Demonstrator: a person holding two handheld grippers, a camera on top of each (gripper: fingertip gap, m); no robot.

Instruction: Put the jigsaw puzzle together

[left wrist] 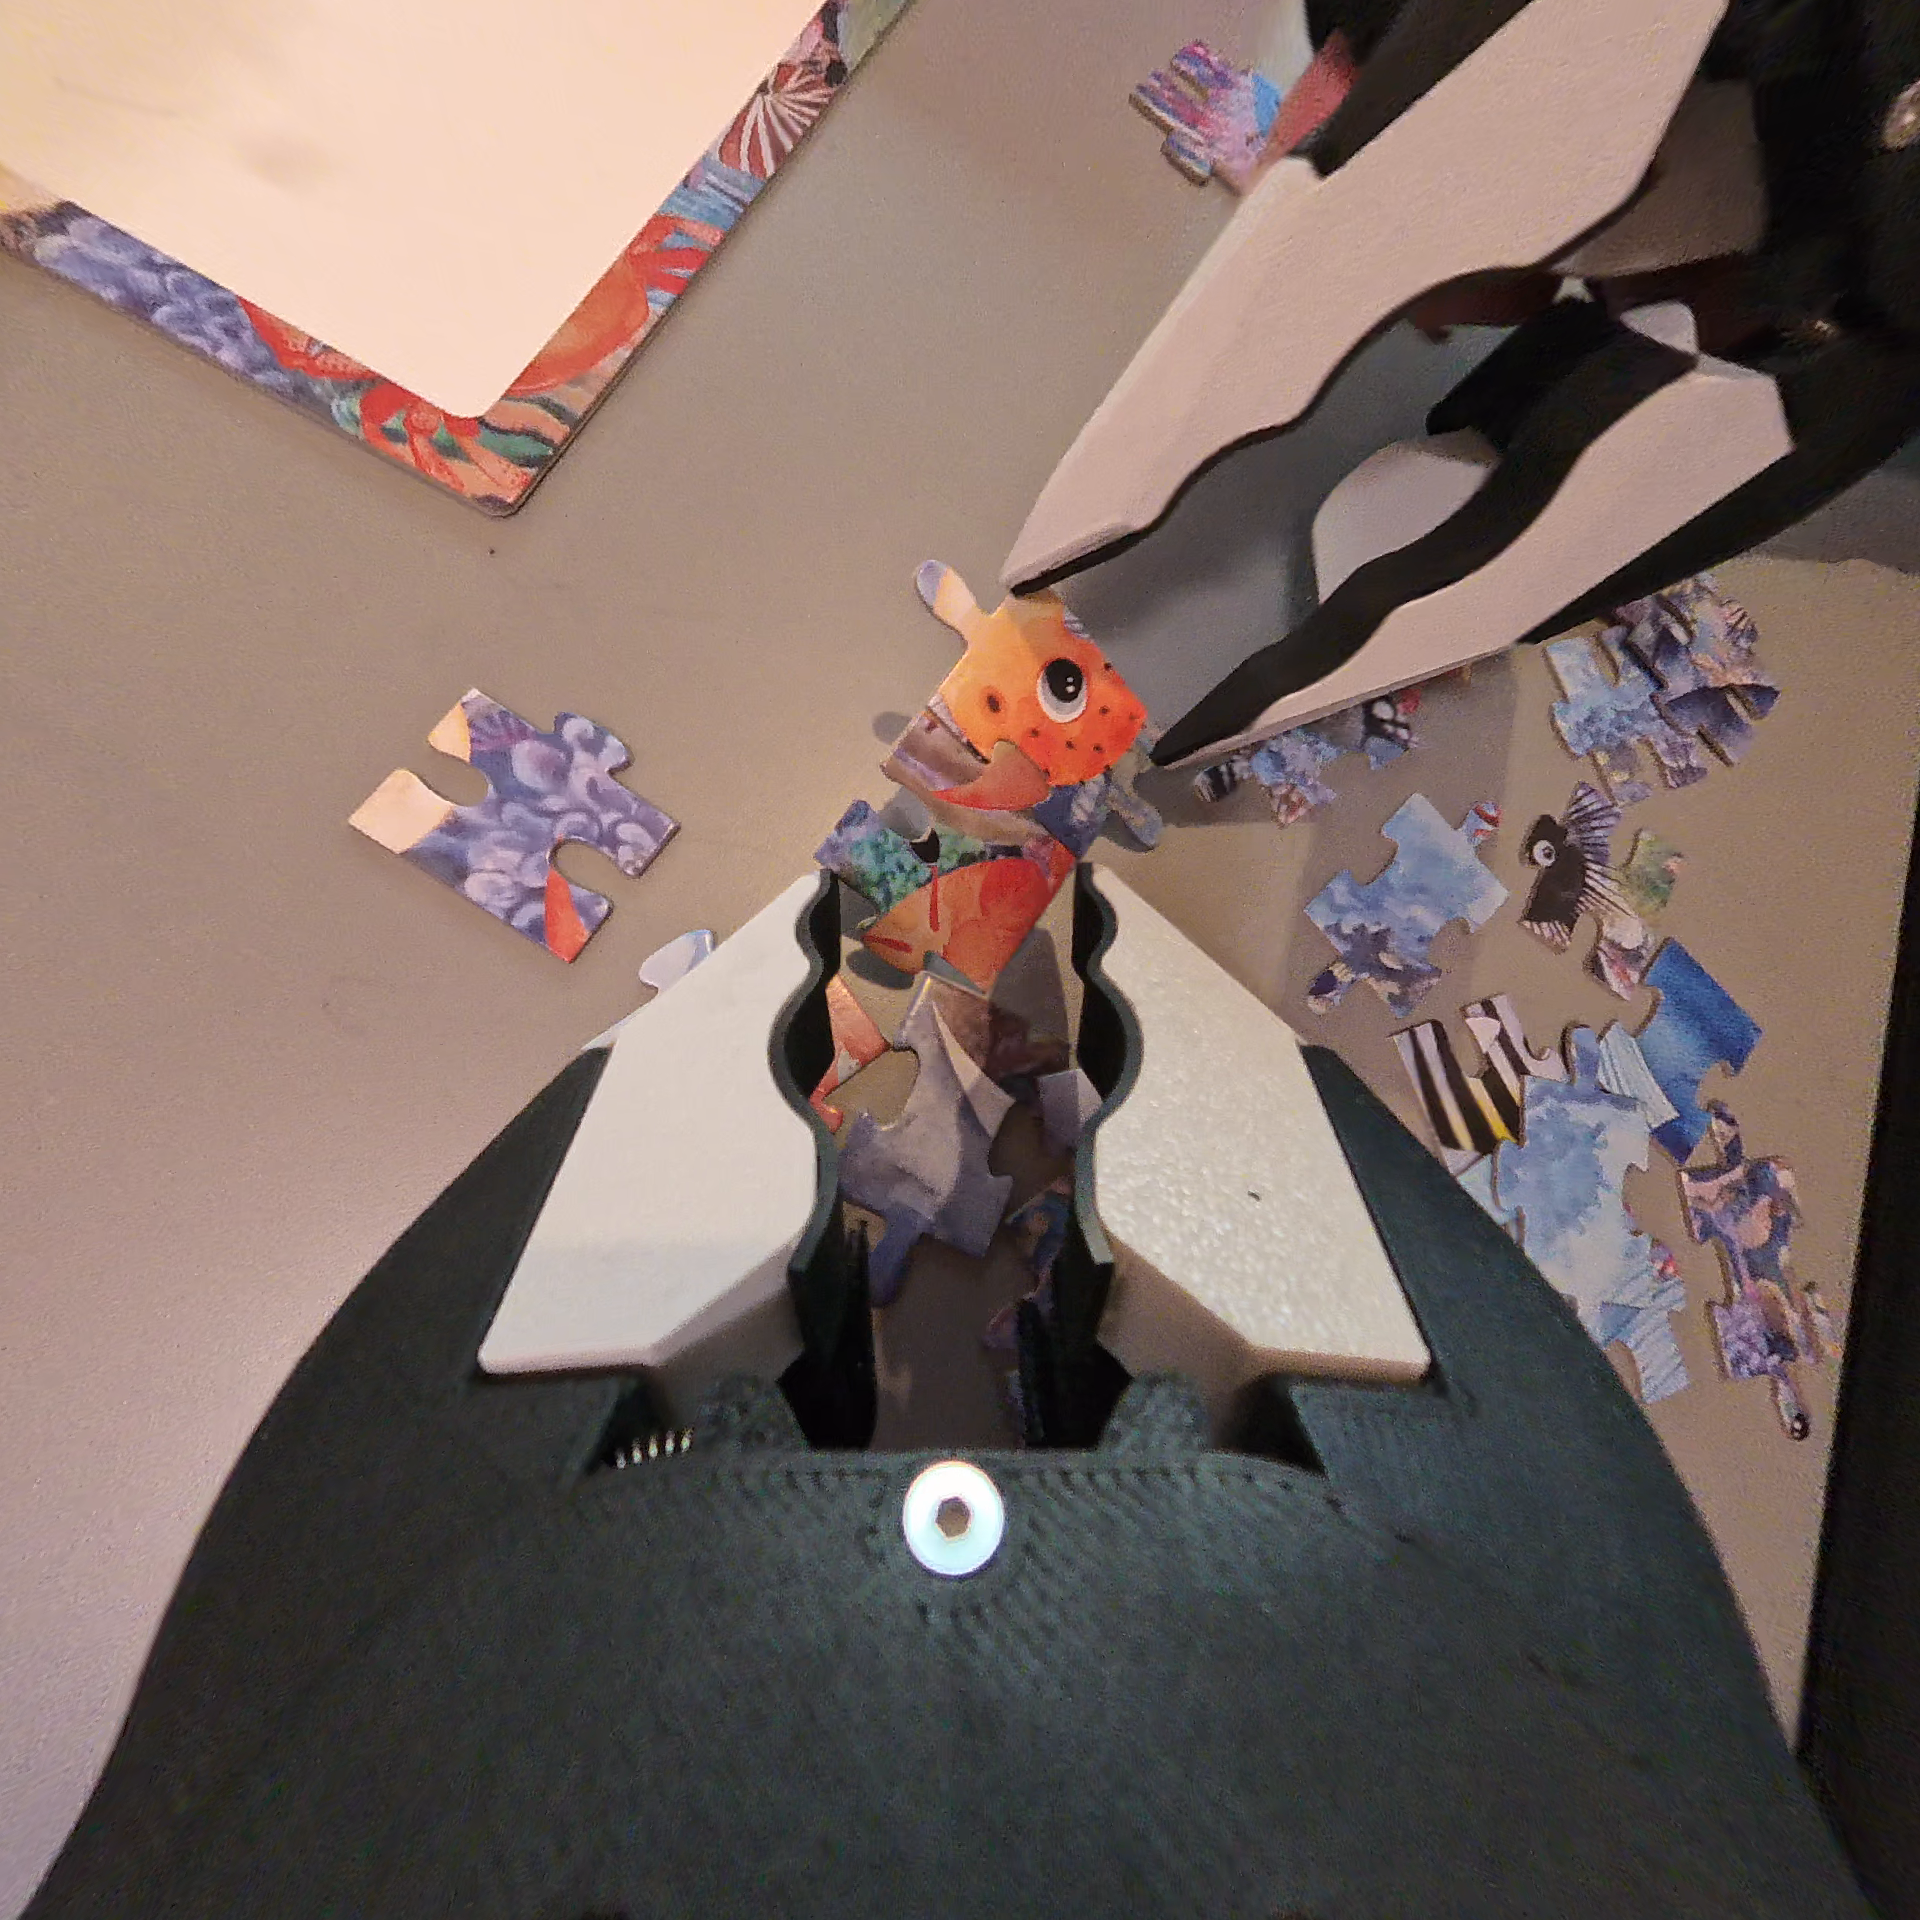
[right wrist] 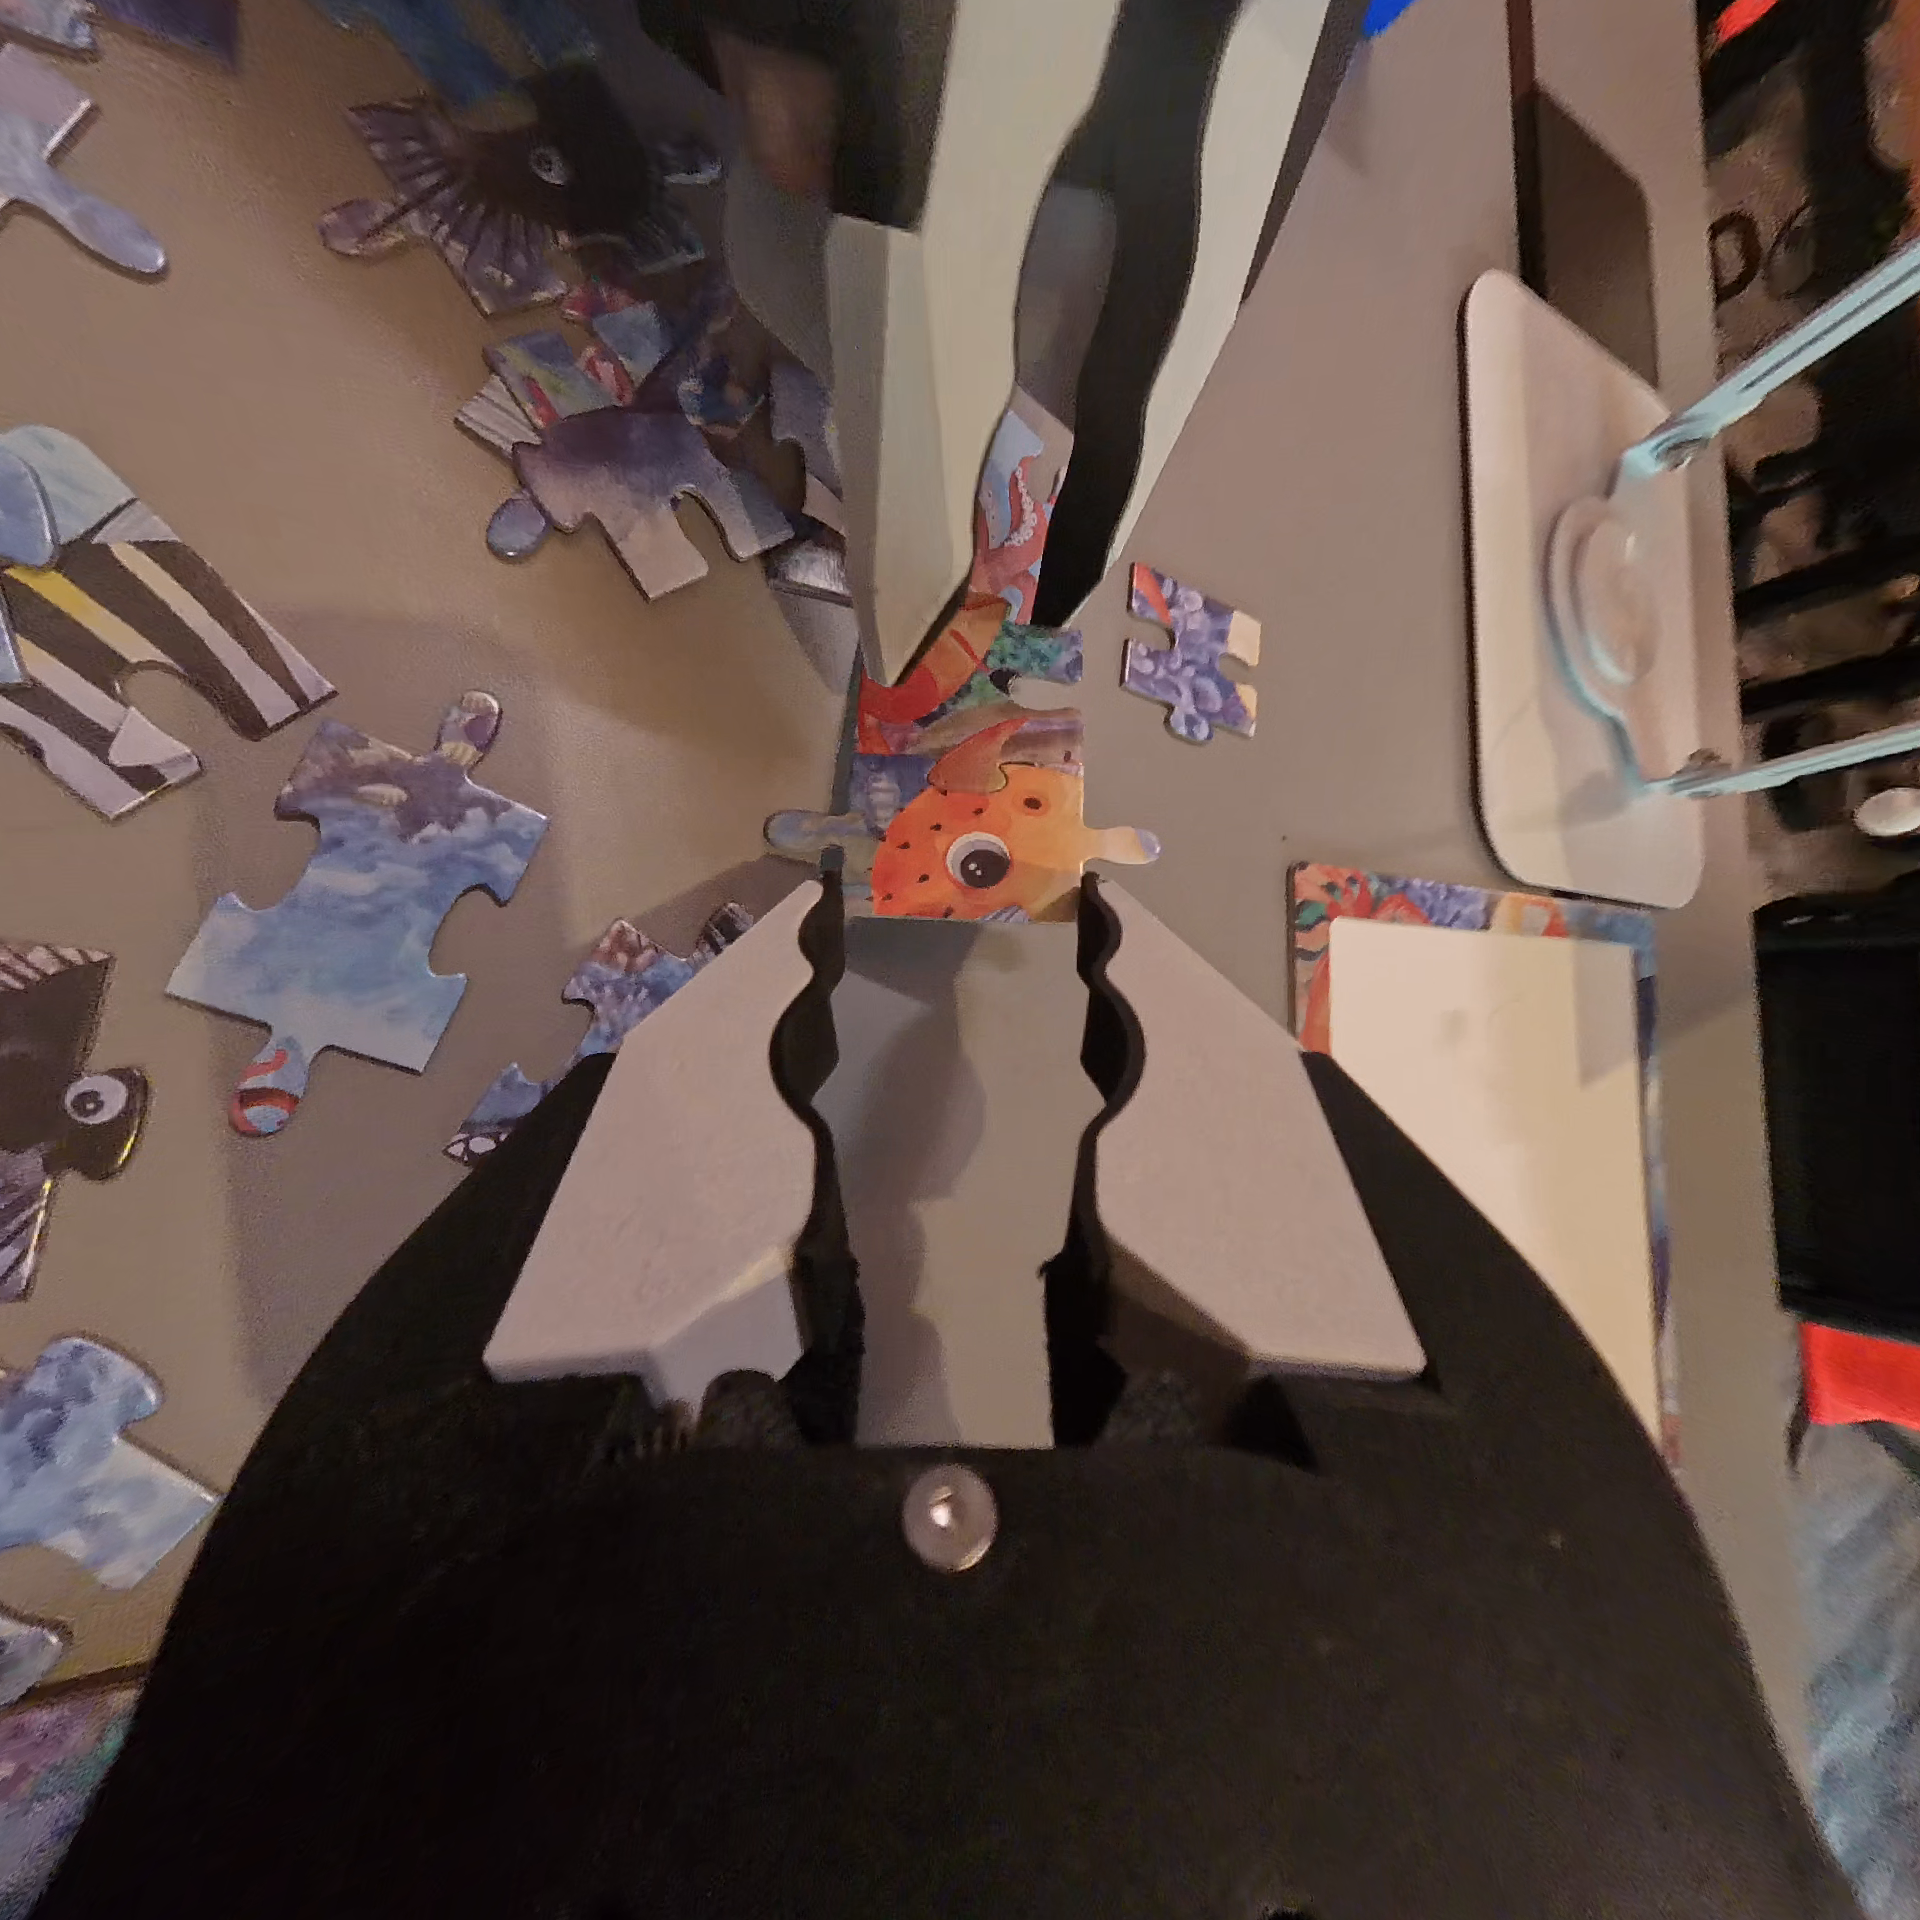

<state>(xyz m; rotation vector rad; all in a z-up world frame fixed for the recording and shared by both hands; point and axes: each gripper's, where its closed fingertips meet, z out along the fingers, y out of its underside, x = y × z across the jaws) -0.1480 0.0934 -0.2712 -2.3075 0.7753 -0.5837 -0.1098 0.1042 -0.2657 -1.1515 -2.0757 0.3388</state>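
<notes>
A plain grey-beige tabletop (left wrist: 260, 1039) under warm, dim light carries the whole scene, with dark clutter beyond its far edge in the right wrist view. A puzzle tray (left wrist: 665, 260) with a painted sea-life border and a bare white middle lies ahead and to the left of the left gripper (left wrist: 951, 883). Loose blue, striped and black-fish pieces (left wrist: 1403, 914) are scattered to its right. A single purple piece (left wrist: 514, 821) rests apart on its left. The left gripper reaches in low, its jaws partly closed around an orange-and-teal piece (left wrist: 966, 904), with more pieces lying between the fingers nearer the camera. The orange fish piece (right wrist: 977, 842) sits just past its tips, joined to that piece. The right gripper (right wrist: 954, 883) comes from the opposite side, its jaws set apart with the tips at either edge of the fish piece; whether they press it I cannot tell. A white mat (right wrist: 1579, 623) with a clear stand lies to its right.
</notes>
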